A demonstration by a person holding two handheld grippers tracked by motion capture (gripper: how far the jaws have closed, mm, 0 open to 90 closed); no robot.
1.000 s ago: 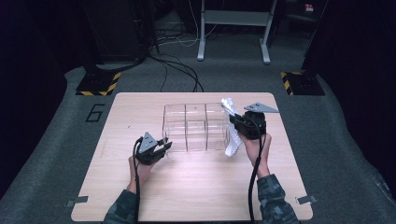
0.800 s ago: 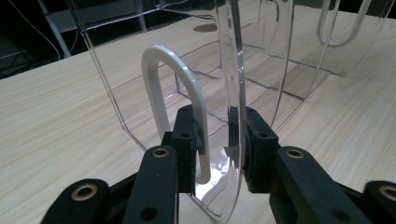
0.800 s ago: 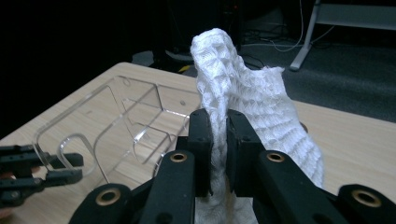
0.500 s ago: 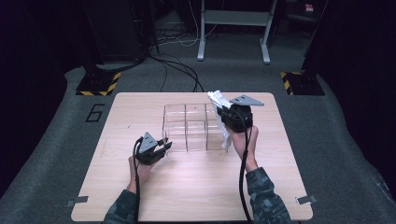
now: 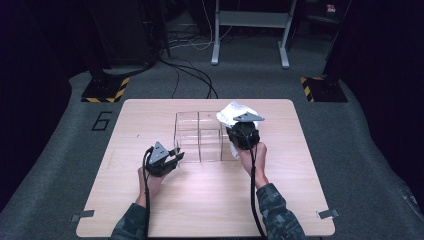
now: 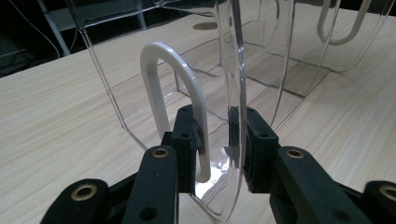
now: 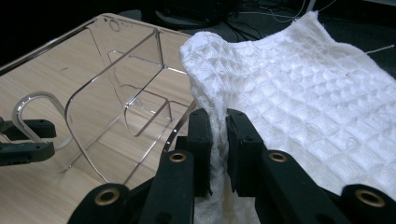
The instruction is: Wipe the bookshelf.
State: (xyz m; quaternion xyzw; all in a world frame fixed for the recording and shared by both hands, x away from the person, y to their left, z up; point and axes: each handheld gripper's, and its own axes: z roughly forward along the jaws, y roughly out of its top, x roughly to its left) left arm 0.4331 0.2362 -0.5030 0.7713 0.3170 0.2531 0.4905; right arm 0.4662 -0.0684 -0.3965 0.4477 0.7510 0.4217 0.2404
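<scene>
White waffle-weave cloth [image 7: 299,93] hangs pinched in your right gripper [image 7: 218,128] above the right end of the clear acrylic organizer [image 5: 200,137]; loose folds could snag a divider. Your left gripper [image 6: 219,140] clamps the organizer's near wall beside its white handle [image 6: 175,88]; slackening could let it slide.

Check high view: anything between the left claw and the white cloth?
Yes: the clear plastic organizer. The left claw grips its near-left wall; the right claw holds the white cloth at its right end.
</scene>
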